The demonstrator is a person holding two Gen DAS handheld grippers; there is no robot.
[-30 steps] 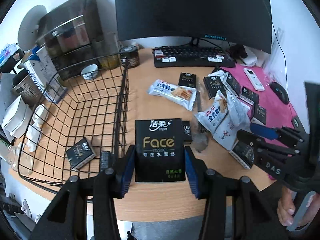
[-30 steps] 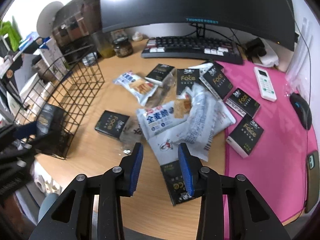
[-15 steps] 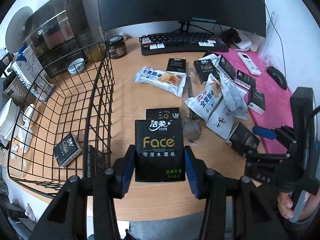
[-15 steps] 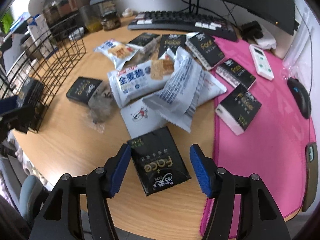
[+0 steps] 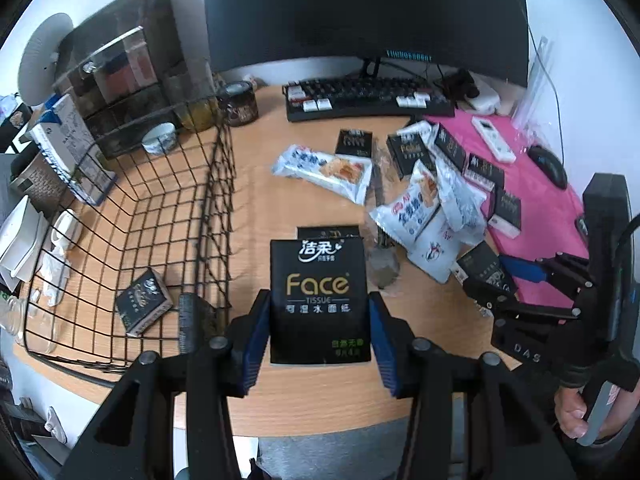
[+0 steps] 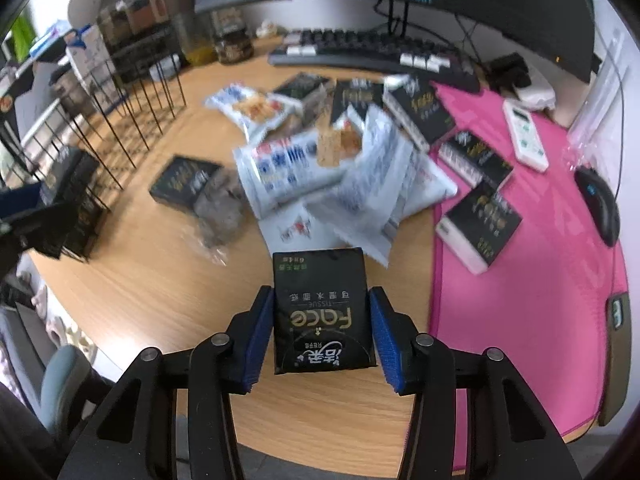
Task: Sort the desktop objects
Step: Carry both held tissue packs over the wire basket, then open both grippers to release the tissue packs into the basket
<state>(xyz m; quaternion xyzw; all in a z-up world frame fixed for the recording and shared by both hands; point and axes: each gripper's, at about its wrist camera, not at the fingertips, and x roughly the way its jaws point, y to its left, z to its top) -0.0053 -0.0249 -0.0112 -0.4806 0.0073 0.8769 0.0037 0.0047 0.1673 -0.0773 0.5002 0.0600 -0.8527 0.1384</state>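
Left gripper (image 5: pixel 319 334): clamped on a black tissue pack (image 5: pixel 318 300); both blue pads pressed against the pack's long sides, label upright and readable.
Left-held pack, position: raised over the wooden desk (image 5: pixel 260 200), just right of the wire basket (image 5: pixel 216 184); another black pack lay flat on the desk just behind it (image 5: pixel 328 233).
Right gripper (image 6: pixel 321 332): jaws were closing, with a second black tissue pack (image 6: pixel 321 312) between them; the blue pads sat tight against its sides, label upside down from this view.
Right-held pack, position: near the front edge of the desk, just left of the pink mat (image 6: pixel 540 280), in front of the heap of white snack bags (image 6: pixel 340 168).
Right gripper seen from the left wrist: at the right edge, a person's hand (image 5: pixel 576 412) on its handle; a black pack showed at its fingers.
Basket contents: one small black tissue pack (image 5: pixel 143 307) lay tilted on the basket floor near the front corner; a second dark item stood against the basket's near wall, too dim to tell what it was.
Loose packs: several black packs lay scattered on the mat and the desk between the snack bags and the keyboard (image 5: pixel 368 98).
Other snack bag: one white bag (image 5: pixel 324 170) lay alone, between the basket and the heap.
Background: monitor (image 5: pixel 360 16) behind the keyboard; mouse (image 6: pixel 598 210) and white remote (image 6: pixel 524 136) on the mat.
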